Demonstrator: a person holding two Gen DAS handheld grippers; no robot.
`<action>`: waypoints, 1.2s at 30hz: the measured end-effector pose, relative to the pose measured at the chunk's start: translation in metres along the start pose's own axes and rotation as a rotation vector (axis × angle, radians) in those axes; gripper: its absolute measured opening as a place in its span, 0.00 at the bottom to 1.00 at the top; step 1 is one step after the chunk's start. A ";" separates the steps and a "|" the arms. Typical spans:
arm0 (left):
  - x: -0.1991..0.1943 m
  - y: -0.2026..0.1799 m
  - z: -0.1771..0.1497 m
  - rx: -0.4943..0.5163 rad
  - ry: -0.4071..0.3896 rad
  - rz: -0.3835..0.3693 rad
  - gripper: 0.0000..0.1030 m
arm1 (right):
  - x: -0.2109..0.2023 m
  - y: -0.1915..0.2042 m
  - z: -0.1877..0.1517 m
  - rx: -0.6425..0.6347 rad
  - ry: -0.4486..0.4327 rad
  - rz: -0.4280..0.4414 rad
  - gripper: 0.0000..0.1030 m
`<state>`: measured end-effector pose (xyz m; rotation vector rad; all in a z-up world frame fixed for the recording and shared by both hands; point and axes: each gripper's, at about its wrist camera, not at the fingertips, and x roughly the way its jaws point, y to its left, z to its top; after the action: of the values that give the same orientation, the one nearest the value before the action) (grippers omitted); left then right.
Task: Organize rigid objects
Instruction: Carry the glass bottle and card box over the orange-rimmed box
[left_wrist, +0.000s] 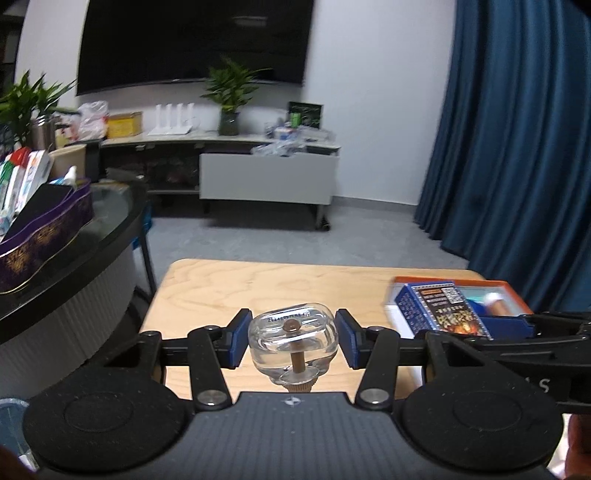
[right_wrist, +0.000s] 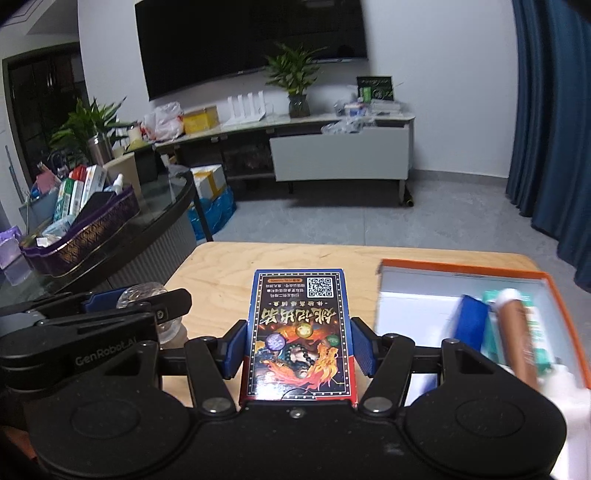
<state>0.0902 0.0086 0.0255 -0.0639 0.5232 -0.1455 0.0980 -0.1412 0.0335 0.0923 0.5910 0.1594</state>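
Note:
My left gripper (left_wrist: 292, 339) is shut on a clear glass bottle (left_wrist: 293, 341) with a brown stopper, held just over the wooden table (left_wrist: 229, 284); the bottle also shows in the right wrist view (right_wrist: 142, 293). My right gripper (right_wrist: 298, 345) is shut on a blue card box (right_wrist: 300, 332) with a QR code and dragon artwork; the box also shows in the left wrist view (left_wrist: 441, 308). An orange-rimmed tray (right_wrist: 461, 271) lies at the right of the table, holding a brown tube (right_wrist: 515, 336), a green-white box and a blue item.
A round glass-topped table (right_wrist: 162, 218) stands to the left with a purple basket (right_wrist: 85, 240) of boxes. Behind are a TV cabinet (right_wrist: 340, 155), plants and a blue curtain (right_wrist: 550, 129). Grey floor lies beyond the table's far edge.

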 end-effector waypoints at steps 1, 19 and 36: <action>-0.003 -0.006 0.000 0.007 -0.002 -0.009 0.48 | -0.007 -0.004 -0.002 0.008 -0.006 -0.004 0.69; -0.024 -0.102 -0.027 0.096 0.020 -0.249 0.48 | -0.113 -0.095 -0.050 0.162 -0.098 -0.182 0.69; -0.021 -0.137 -0.038 0.159 0.039 -0.328 0.48 | -0.138 -0.147 -0.066 0.209 -0.116 -0.225 0.69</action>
<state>0.0365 -0.1243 0.0169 0.0092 0.5353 -0.5094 -0.0338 -0.3076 0.0348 0.2351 0.4971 -0.1263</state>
